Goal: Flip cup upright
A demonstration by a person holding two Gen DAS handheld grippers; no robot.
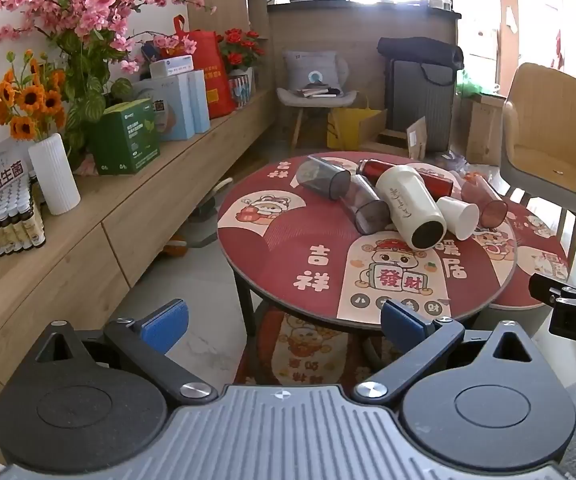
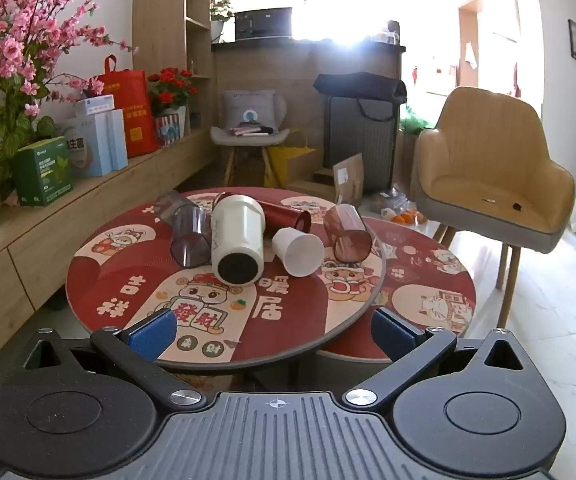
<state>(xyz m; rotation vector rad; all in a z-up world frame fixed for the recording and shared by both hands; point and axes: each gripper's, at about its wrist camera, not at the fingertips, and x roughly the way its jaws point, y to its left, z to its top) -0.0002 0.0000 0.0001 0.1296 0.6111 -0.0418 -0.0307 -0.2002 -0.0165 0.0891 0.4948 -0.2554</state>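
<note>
Several cups lie on their sides on a round red table [image 1: 288, 248] [image 2: 128, 280]. A large cream cup [image 1: 412, 206] [image 2: 238, 240] lies in the middle with its dark end toward me. A small white cup [image 1: 458, 216] [image 2: 298, 252] lies right of it. Two smoky clear cups [image 1: 324, 178] [image 1: 364, 208] [image 2: 188, 236] lie left, a red clear cup [image 1: 484, 200] [image 2: 346, 236] right, a red bottle [image 1: 372, 168] [image 2: 284, 212] behind. My left gripper [image 1: 284, 324] and right gripper [image 2: 274, 332] are both open and empty, short of the table's near edge.
A lower red round table [image 2: 428, 292] sits at the right. A tan armchair [image 2: 496, 168] [image 1: 556, 140] stands beyond it. A long wooden bench [image 1: 88, 232] with flowers, boxes and a white vase [image 1: 54, 174] runs along the left. The right gripper's body [image 1: 568, 304] shows at the left view's right edge.
</note>
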